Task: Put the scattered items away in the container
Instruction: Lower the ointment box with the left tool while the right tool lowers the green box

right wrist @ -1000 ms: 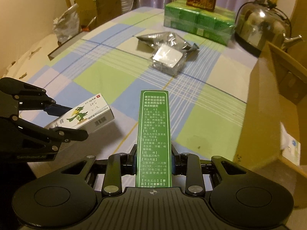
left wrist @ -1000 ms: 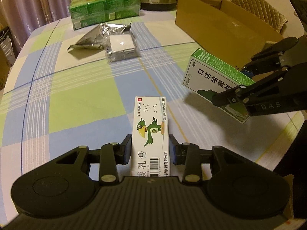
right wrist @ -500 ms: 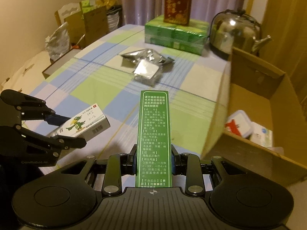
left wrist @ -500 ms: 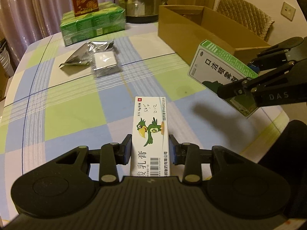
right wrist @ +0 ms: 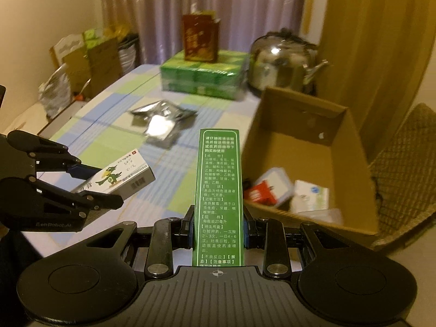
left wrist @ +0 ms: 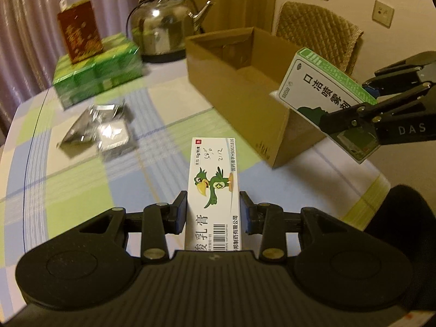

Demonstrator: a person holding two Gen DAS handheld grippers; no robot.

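My left gripper (left wrist: 214, 212) is shut on a white ointment box with a green parrot (left wrist: 214, 179), held in the air above the table. That same parrot box (right wrist: 120, 179) shows at the left of the right wrist view. My right gripper (right wrist: 218, 229) is shut on a green and white spray box (right wrist: 218, 190), whose white face (left wrist: 324, 95) appears at the right of the left wrist view, next to the near corner of the open cardboard box (left wrist: 239, 100). The cardboard box (right wrist: 343, 136) holds a few small packets.
Silver foil packets (left wrist: 100, 130) lie on the checked tablecloth (left wrist: 76, 185). A stack of green packs (left wrist: 98, 73) with a red-brown carton (left wrist: 80, 31) on top and a steel kettle (left wrist: 163, 24) stand at the far side. A woven chair back (left wrist: 313, 35) is behind the cardboard box.
Both grippers have risen with their boxes and moved toward the cardboard box, whose inside now shows. The grips have not changed.
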